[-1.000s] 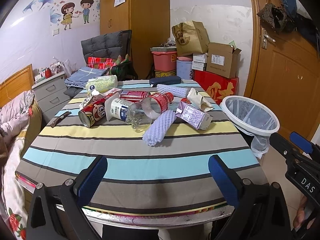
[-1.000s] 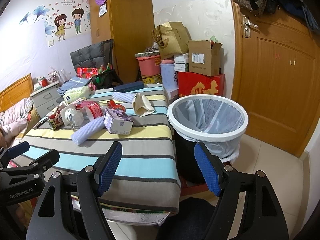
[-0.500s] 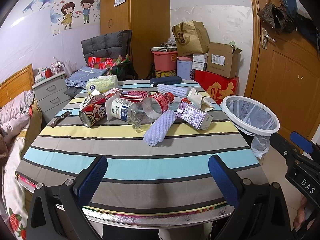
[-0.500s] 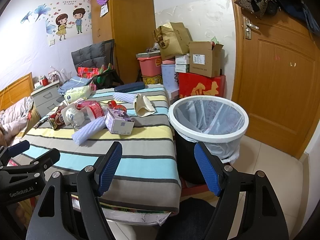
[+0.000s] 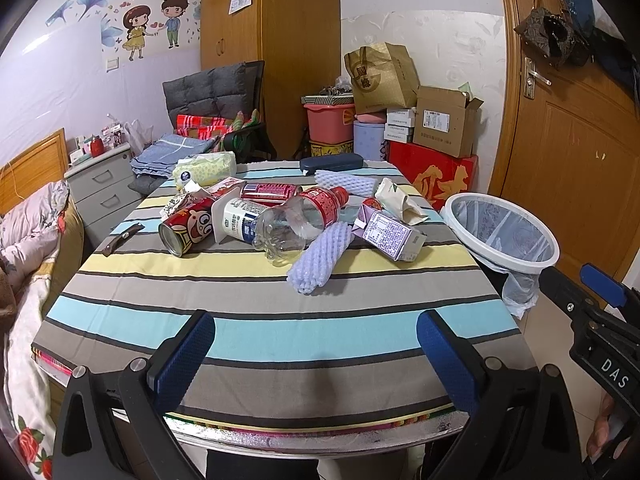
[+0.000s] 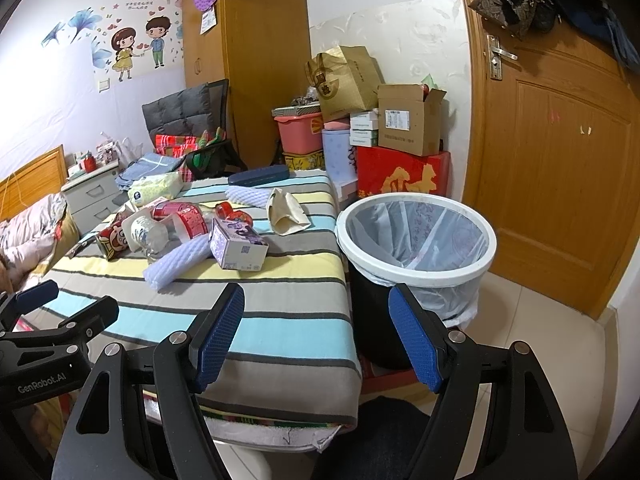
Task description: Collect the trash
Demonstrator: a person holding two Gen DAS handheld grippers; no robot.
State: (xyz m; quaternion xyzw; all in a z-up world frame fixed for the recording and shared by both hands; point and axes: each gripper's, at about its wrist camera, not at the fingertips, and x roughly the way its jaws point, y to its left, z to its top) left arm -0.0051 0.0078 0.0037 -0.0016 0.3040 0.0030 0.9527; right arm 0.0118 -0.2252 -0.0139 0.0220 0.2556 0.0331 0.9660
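Trash lies in a heap on the striped tablecloth (image 5: 280,320): a red cartoon can (image 5: 186,226), a clear plastic bottle with a red label (image 5: 304,216), a lilac foam net sleeve (image 5: 320,258), a purple carton (image 5: 390,234) and a crumpled beige wrapper (image 5: 396,200). A white-rimmed trash bin with a clear liner (image 6: 416,240) stands on the floor right of the table. My left gripper (image 5: 314,344) is open and empty over the table's near edge. My right gripper (image 6: 316,332) is open and empty, between the table's corner and the bin.
A dark blue case (image 5: 331,163) and a tissue pack (image 5: 204,168) lie at the table's far end. Boxes and a red chest (image 6: 400,172) are stacked behind, next to a wooden door (image 6: 560,160). A bed (image 5: 24,240) and drawers stand on the left.
The right wrist view has shifted slightly, so that gripper moved a little. The left gripper and the trash have not moved.
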